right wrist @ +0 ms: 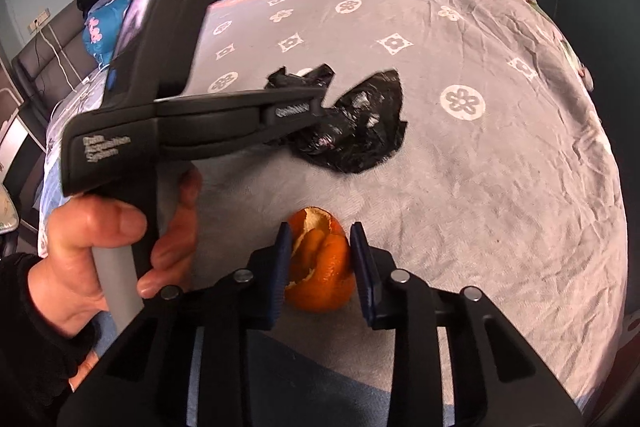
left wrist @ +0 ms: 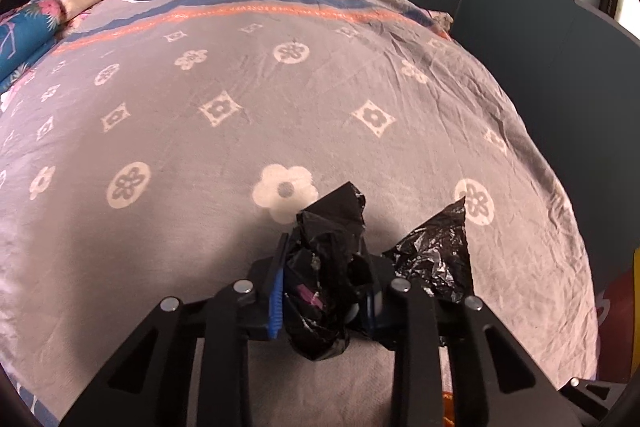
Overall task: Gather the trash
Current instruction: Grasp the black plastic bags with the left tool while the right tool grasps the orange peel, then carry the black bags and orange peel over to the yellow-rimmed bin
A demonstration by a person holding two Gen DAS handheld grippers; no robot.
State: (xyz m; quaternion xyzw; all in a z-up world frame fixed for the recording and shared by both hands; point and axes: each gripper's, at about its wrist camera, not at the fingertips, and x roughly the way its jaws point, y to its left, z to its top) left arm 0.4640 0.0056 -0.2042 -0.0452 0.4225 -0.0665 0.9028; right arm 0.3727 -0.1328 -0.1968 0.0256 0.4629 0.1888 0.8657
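Item one, far left of the right wrist view: my left hand wrapped round the grey handle, so the left gripper reaches out over the bed. Item two: black plastic bag, crumpled, lying on the grey flower-print cover; the left gripper's blue pads are pressed together on a bunched fold of it, I judge so the bag can be lifted and held ready as the receptacle. A loose triangular flap spreads flat to the right of the jaws. Item three, nearer me in the right wrist view: orange peel, a hollow cupped shell resting on the cover, just short of the bag and apart from it. Item four: right gripper, jaws either side of the peel; the left pad looks to touch the rind, the right pad shows a thin gap, so I cannot tell whether it pinches yet. Peel is uncollected; it will crush easily if squeezed hard.
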